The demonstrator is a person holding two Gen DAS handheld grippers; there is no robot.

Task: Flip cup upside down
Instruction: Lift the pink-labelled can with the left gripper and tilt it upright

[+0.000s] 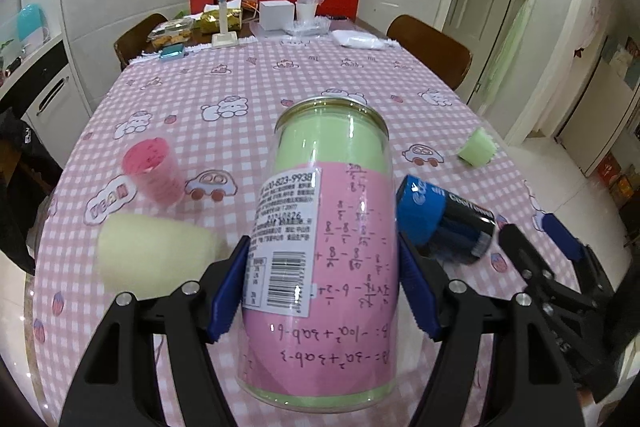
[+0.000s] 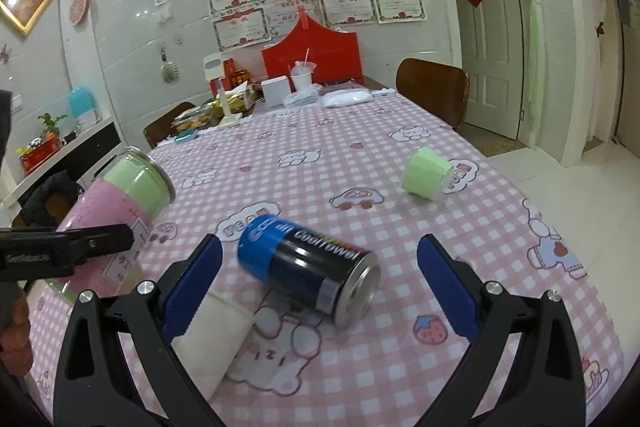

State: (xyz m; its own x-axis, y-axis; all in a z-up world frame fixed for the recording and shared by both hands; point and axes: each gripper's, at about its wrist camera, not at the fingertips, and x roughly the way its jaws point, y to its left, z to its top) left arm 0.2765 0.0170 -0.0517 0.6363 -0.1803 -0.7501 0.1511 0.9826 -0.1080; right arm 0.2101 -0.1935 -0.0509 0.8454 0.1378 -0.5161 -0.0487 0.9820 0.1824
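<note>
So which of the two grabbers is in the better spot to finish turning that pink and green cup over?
Left. The left gripper is already clamped around the pink and green cup, lifted and tilted above the table. The right gripper is open and empty, over the blue and black can.

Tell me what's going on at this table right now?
The left gripper is clamped on a clear can-shaped cup lined with pink and green paper, holding it tilted above the checked tablecloth. The right gripper is open and empty, with a blue-and-black can lying on its side between its fingers.
</note>
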